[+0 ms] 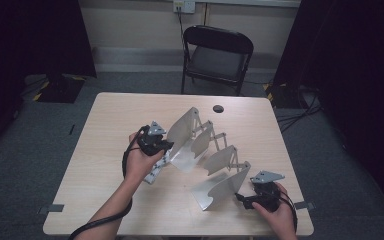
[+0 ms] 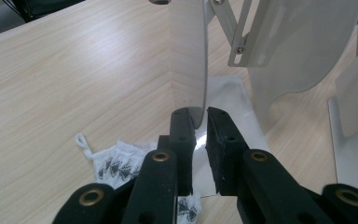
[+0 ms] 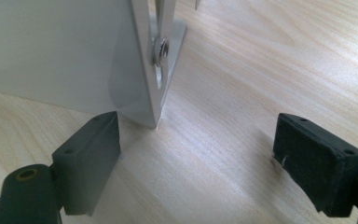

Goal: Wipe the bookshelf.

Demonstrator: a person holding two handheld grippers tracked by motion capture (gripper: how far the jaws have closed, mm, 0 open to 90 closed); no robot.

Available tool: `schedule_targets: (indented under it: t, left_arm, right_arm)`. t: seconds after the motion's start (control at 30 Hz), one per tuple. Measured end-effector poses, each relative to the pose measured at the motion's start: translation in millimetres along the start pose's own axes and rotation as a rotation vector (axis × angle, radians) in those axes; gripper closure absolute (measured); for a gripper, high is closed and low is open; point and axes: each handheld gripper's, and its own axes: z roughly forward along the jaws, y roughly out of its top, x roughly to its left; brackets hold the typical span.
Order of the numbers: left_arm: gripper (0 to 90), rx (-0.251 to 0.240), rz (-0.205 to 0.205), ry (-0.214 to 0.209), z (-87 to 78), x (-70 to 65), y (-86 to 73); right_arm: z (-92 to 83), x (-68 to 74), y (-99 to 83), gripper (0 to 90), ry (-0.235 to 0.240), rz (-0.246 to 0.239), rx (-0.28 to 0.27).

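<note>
Two grippers are in your hands at the near edge of the surface; your right gripper sits at the near right corner, its jaws released and standing wide, one pad beside the foot of the nearest metal panel and the other well apart from it on bare wood; the lower corner of that panel rests on the surface between the two pads, with a bolt showing on the bracket above it. Your right hand grips the tool from behind.

Farther in and to the left, your left gripper has its jaws clenched on the thin lower edge of the end panel of the same folding metal rack; the panel stands upright on edge between the pads. Your left hand wraps the tool body, with the cable trailing back along your forearm. Just beneath that gripper lies a white cloth with a dark printed pattern, flat on the surface, a small loop of cord at its corner.

The rack itself stretches diagonally from your right gripper up toward the middle of the surface, its curved panels joined by crossing scissor links and spread apart. Beyond its far end is a dark round hole in the surface; past the far edge stands a black folding chair on the grey floor.
</note>
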Motion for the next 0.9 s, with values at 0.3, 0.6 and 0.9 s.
schedule_targets:
  t: [0.3, 0.6, 0.9]
  left_arm:
    - [81.1, -0.010, -0.008, -0.029, -2.2, -3.0, -5.3]
    - [77.8, 0.010, -0.027, -0.039, 2.7, 5.0, -15.6]
    - [74.9, 0.006, -0.012, -0.053, 10.8, 2.9, -14.5]
  right_arm:
    - [0.1, -0.5, -0.2, 14.4, 0.003, 0.003, 0.000]
    - [0.2, -1.2, -0.5, 14.3, 0.006, 0.002, -0.001]
    - [0.2, -1.5, -0.6, 14.2, 0.009, 0.007, 0.000]
